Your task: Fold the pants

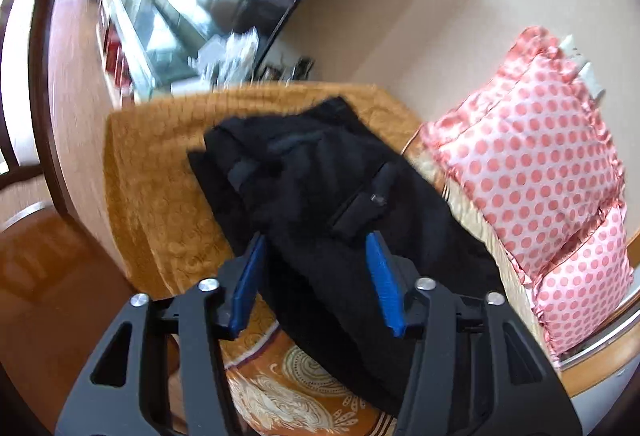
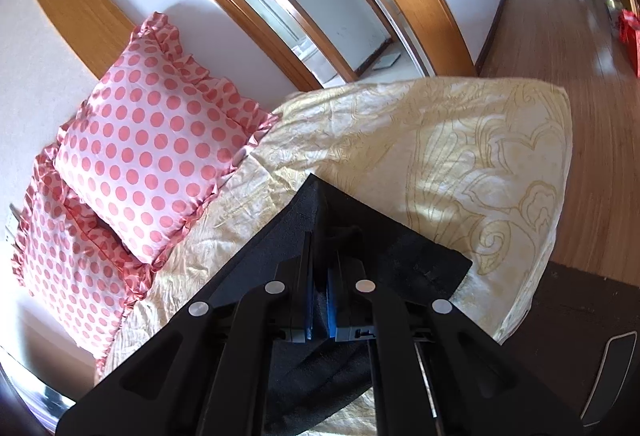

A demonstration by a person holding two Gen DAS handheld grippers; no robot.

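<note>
On the bed, left wrist view: black pants (image 1: 320, 188) are seen lying in a bunched heap across an orange-gold patterned bedspread (image 1: 160, 196).
Left gripper (image 1: 316, 248): its jaws are held apart – the blue pads (image 1: 382, 280) stand on either side of the cloth's near part, and no pad is seen pressing on it.
Pants detail: a zipped pocket is shown on the upper layer, just beyond the right pad.
Pillows (image 1: 536, 164): two pink polka-dot satin ones with ruffled edges are stacked to the right, against the wall.
Background: blurred – a dark screen and glass shelving are made out at the upper left.

On the bed, right wrist view: a pale yellow patterned quilt (image 2: 460, 156) is spread under the cloth.
Right gripper (image 2: 320, 236): it is closed tight on a fold of the black pants (image 2: 420, 256), the cloth being pinched between the pads and raised to a peak.
Pillows: the same dotted pair is seen at the left, beside the quilt.
Floor (image 2: 560, 28): wooden boards are visible beyond the bed's far edge.
</note>
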